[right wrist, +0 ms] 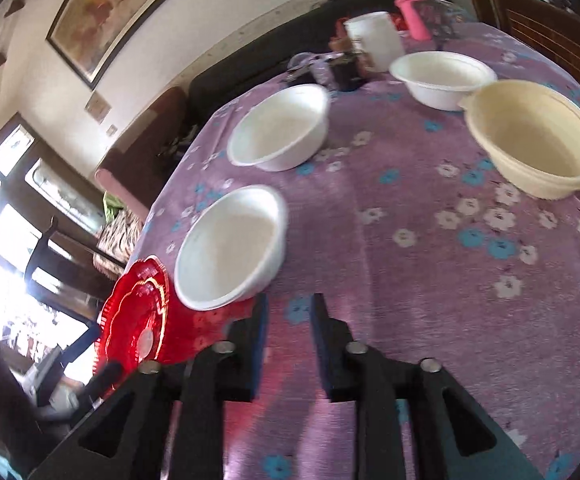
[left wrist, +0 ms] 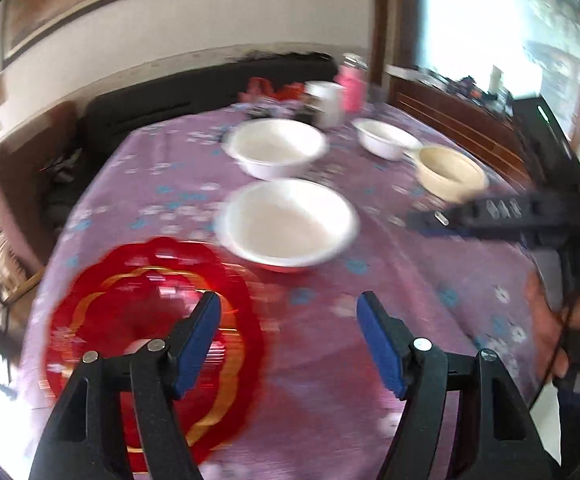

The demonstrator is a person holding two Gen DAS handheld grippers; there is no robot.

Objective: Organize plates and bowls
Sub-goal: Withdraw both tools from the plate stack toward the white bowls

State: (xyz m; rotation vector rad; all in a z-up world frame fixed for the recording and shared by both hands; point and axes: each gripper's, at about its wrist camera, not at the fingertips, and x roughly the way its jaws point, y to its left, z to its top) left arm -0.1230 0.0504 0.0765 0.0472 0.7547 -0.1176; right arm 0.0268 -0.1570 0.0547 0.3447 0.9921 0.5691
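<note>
A red scalloped plate (left wrist: 150, 340) (right wrist: 138, 320) lies at the near left of the purple flowered tablecloth (left wrist: 409, 280) (right wrist: 429, 280). Just beyond it stands a white bowl (left wrist: 288, 224) (right wrist: 230, 248), with a second white bowl (left wrist: 276, 148) (right wrist: 280, 128) behind and a third (left wrist: 385, 138) (right wrist: 441, 78) farther right. A cream bowl (left wrist: 449, 174) (right wrist: 533, 140) sits at the right. My left gripper (left wrist: 288, 300) is open over bare cloth, its left finger above the plate's edge. My right gripper (right wrist: 289, 300) stands narrowly open, nothing between its pads, just right of the near bowl.
A white mug (left wrist: 329, 104) (right wrist: 373, 40), a pink bottle (left wrist: 351, 88) (right wrist: 409, 12) and small clutter crowd the table's far edge. A dark sofa runs behind it. A person's hand (left wrist: 569, 320) holds the other gripper at the right of the left wrist view.
</note>
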